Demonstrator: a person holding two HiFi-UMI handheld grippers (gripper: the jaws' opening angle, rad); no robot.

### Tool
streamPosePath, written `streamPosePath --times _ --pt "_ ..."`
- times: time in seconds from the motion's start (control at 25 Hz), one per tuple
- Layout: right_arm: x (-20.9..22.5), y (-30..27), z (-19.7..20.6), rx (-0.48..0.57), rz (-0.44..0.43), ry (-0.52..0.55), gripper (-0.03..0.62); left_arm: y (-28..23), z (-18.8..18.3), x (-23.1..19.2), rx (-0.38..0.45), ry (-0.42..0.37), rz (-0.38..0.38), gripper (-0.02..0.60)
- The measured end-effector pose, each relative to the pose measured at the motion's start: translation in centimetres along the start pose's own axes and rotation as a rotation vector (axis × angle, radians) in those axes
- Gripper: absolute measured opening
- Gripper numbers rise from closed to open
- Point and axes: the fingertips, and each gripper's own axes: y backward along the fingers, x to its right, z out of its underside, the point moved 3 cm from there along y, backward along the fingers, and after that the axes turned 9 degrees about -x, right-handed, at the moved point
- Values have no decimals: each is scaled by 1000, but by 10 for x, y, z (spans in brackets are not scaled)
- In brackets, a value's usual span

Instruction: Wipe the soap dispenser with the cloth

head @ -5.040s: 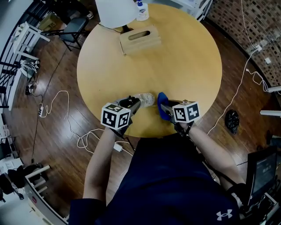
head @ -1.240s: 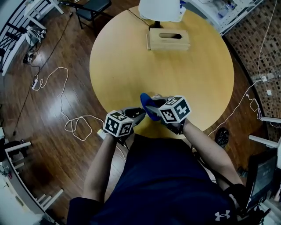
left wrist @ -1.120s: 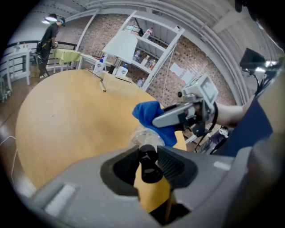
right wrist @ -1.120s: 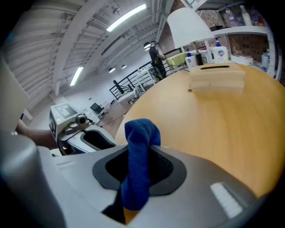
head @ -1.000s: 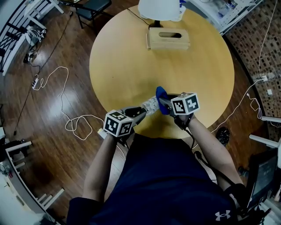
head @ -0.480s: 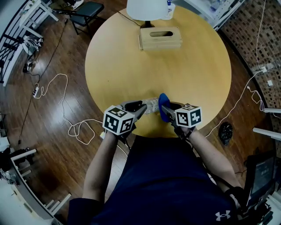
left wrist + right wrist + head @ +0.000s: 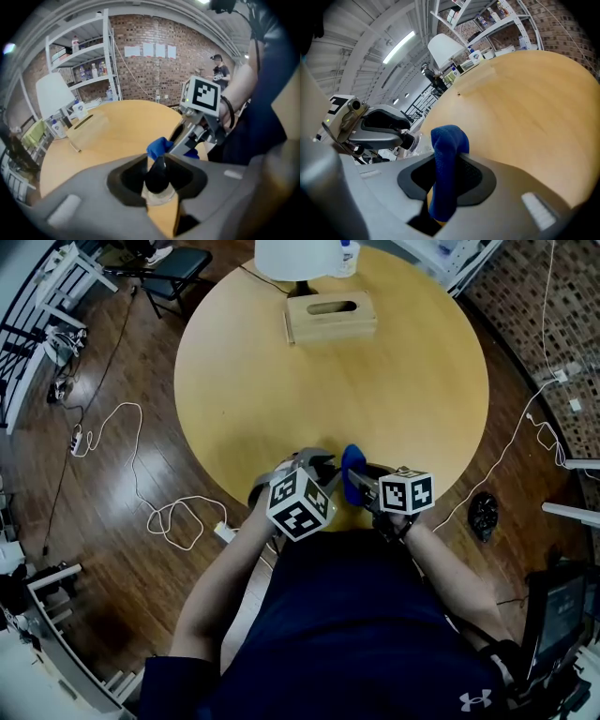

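Observation:
The soap dispenser (image 7: 158,176), a clear bottle with a black pump head, sits between the jaws of my left gripper (image 7: 157,163). Those jaws have just been closing and now press on the pump. In the head view my left gripper (image 7: 314,465) hangs over the table's near edge and covers the dispenser. My right gripper (image 7: 364,482) is shut on the blue cloth (image 7: 352,470), which stands up out of its jaws (image 7: 446,154). Cloth and dispenser (image 7: 415,140) are close side by side; I cannot tell whether they touch.
The round wooden table (image 7: 394,381) carries a wooden tissue box (image 7: 330,317), a white lamp shade (image 7: 295,257) and a small bottle (image 7: 345,257) at its far edge. White cables (image 7: 178,517) lie on the floor to the left. A person (image 7: 219,75) stands by the brick wall.
My left gripper has rolled and moved right toward the cloth, so its marker cube now covers the dispenser in the head view. The right gripper has shifted slightly with the cloth.

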Motion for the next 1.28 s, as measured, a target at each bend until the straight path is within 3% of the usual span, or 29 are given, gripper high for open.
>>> streamPosePath --times 0.12,0.2,0.32,0.4,0.48,0.56,0.64,0.72,0.96,1.04,1.12,1.16,1.2,1.28 --pt "2 7 0 21 0 -12 95 12 11 0 14 23 63 284" --pt "2 11 0 32 2 -16 95 22 27 -3 -47 -89 69 361" --pt "7 14 4 37 15 -27 95 19 45 -7 -186 -413 39 364" --pt "7 13 7 39 21 -33 95 8 44 -3 -239 -597 62 364" --pt "6 14 10 44 25 -37 95 -8 42 3 -269 -718 95 362" --pt "4 15 11 51 31 -41 95 -21 42 6 -304 -773 131 362" --pt "4 17 12 61 38 -50 97 -25 45 7 -326 -725 162 333" --pt "6 20 15 72 47 -63 96 -24 43 5 -303 -566 140 324" --pt "-6 11 17 71 44 11 97 -24 41 -9 -167 87 -56 324" --pt "-15 5 14 75 23 38 97 -17 37 -13 -82 323 -20 322" --pt "-20 -1 10 90 -1 29 97 -2 31 -20 32 527 68 331" --pt "-21 -3 9 97 -14 13 97 4 28 -24 70 548 90 331" --pt "-22 -5 8 101 -29 -6 97 6 27 -25 85 498 89 333" --pt "-22 -10 10 95 -57 -41 97 -1 30 -23 57 272 54 328"
